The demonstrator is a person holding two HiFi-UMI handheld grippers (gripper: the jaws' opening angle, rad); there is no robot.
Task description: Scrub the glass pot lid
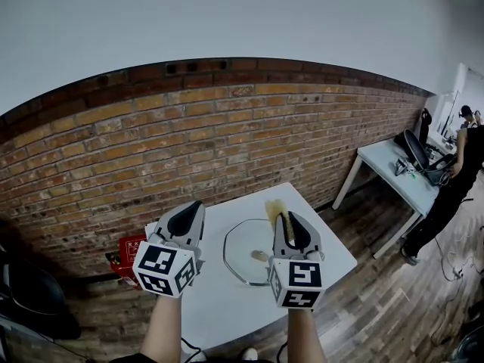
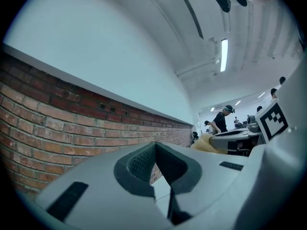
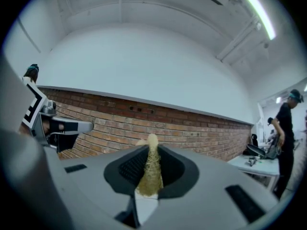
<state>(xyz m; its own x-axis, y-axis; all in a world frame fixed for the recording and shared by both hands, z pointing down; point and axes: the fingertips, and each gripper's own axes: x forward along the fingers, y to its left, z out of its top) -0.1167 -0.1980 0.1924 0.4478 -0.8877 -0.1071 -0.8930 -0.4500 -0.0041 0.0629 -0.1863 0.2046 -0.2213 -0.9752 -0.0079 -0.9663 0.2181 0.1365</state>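
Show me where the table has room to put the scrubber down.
Bare table lies on the near side of the glass lid, on the far side toward the brick wall, and at the right corner. The lid fills the middle; the left edge is hidden.

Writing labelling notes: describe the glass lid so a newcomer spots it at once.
Find the white table in front of the brick wall. The glass lid lies flat near the table's middle. Unlike the red box at the table's left, it is round and see-through, with a central knob.
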